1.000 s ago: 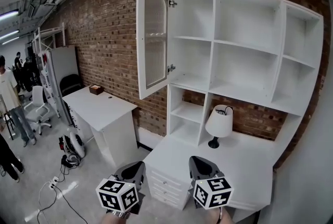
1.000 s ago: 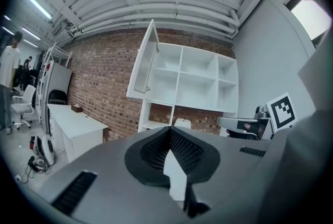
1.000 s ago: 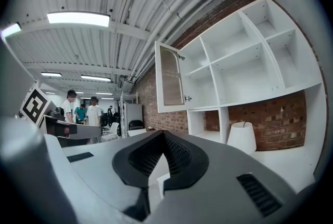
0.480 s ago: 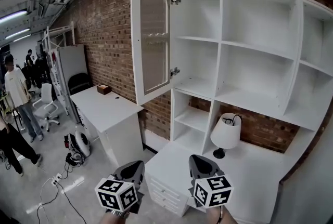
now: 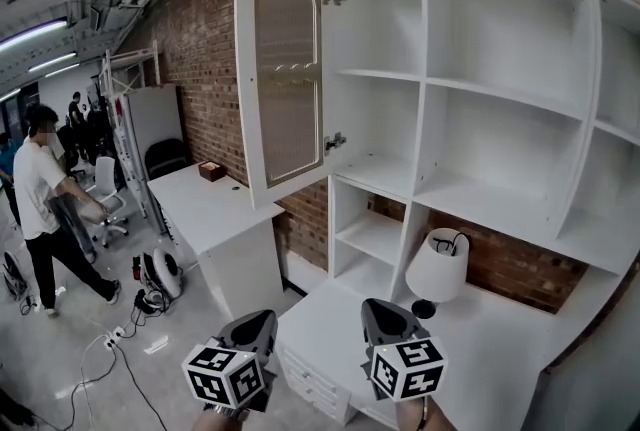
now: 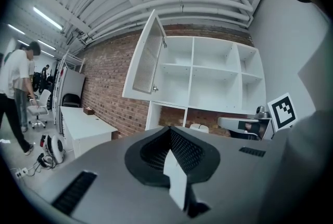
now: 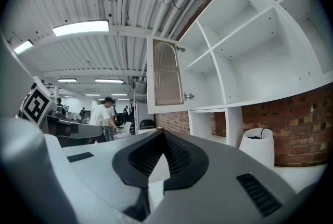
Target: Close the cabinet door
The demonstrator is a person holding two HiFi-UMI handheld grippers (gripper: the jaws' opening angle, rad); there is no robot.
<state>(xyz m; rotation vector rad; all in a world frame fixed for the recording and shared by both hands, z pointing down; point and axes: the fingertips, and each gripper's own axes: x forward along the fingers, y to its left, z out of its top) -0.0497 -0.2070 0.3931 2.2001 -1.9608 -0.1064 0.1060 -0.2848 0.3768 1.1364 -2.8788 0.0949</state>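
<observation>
White cabinet door [image 5: 287, 79] wide open

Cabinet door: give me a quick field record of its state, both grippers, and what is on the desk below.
cabinet door: wide open, swung out to the left of the shelf unit, hinged on its right edge
left gripper: shut, empty, low in the head view, clear of the door
right gripper: shut, empty, also clear of the door
desk: white, a lamp stands on it under the shelves
task status: door not yet closed
</observation>
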